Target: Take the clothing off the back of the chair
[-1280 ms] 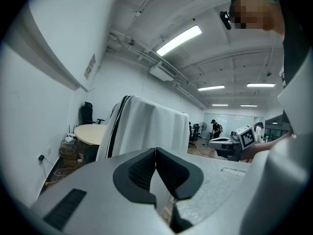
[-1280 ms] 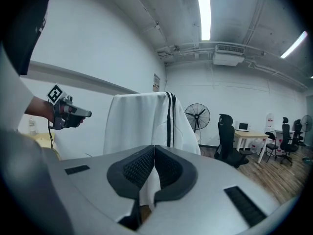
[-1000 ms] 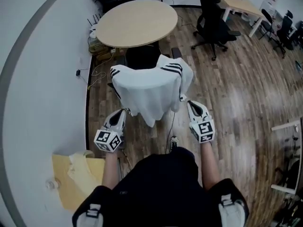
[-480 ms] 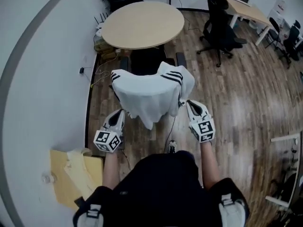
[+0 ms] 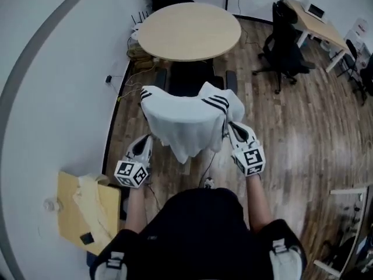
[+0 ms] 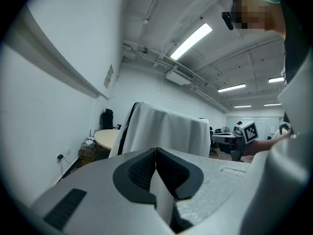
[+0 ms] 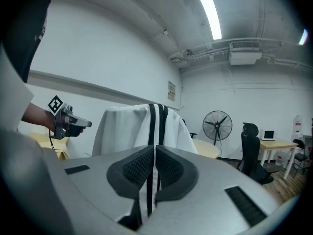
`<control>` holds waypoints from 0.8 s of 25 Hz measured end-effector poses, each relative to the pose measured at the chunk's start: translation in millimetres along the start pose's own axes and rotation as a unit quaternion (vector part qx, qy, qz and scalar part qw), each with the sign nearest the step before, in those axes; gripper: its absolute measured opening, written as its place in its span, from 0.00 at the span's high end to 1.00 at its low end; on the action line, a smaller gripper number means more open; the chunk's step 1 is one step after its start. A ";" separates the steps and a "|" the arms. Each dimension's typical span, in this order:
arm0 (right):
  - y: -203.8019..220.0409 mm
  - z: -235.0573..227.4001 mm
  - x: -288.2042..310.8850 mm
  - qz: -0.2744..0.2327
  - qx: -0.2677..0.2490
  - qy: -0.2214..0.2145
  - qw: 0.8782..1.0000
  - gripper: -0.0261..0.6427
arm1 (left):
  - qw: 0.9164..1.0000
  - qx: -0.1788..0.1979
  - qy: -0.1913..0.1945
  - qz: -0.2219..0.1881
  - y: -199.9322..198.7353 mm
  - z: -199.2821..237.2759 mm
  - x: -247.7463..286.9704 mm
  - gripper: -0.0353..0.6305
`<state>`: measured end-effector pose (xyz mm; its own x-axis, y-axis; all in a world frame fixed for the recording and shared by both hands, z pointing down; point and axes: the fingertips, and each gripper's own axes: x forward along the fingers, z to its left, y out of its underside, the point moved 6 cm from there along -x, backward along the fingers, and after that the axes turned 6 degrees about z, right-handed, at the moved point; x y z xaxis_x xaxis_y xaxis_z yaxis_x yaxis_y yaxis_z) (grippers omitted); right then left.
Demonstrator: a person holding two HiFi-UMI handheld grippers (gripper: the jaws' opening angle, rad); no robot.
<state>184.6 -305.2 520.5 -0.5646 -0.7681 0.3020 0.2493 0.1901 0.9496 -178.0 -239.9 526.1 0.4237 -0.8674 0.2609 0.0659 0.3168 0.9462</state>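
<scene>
A white garment (image 5: 186, 118) with black stripes hangs over the back of a black chair (image 5: 189, 77) that is pushed up to a round table. My left gripper (image 5: 147, 140) is shut and empty, low by the garment's left hem. In its own view the shut left gripper (image 6: 155, 151) faces the draped garment (image 6: 168, 131) from a short way off. My right gripper (image 5: 232, 125) is shut and empty beside the striped right edge. From the right gripper (image 7: 155, 148), the striped cloth (image 7: 127, 126) stands just ahead and shows through the gap behind the pads.
A round wooden table (image 5: 189, 31) stands behind the chair, with cables (image 5: 131, 57) on the floor at its left. A white curved wall runs along the left. A cardboard box (image 5: 87, 206) lies at my left. A black office chair (image 5: 282, 51) and a desk (image 5: 315, 25) stand far right.
My right gripper has moved forward and a little up, closer to the garment's striped edge. The left gripper has barely shifted. Both stayed shut; the garment hangs as before.
</scene>
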 end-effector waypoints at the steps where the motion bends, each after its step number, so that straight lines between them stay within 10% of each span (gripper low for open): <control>1: -2.3 -0.7 1.7 -0.003 -0.004 -0.006 1.000 0.96 | 1.000 -0.001 -0.005 -0.001 0.9 -0.9 -0.1 0.94; 20: -36.2 -16.8 35.1 -0.045 -0.036 -0.060 0.997 0.72 | 0.997 -0.015 -0.077 -0.005 17.3 -11.5 -2.8 0.94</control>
<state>169.0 -349.3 495.4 -0.6768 -0.7000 0.2278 0.2466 0.0759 0.9661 -167.7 -227.6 539.5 0.2797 -0.9182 0.2805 0.0975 0.3178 0.9431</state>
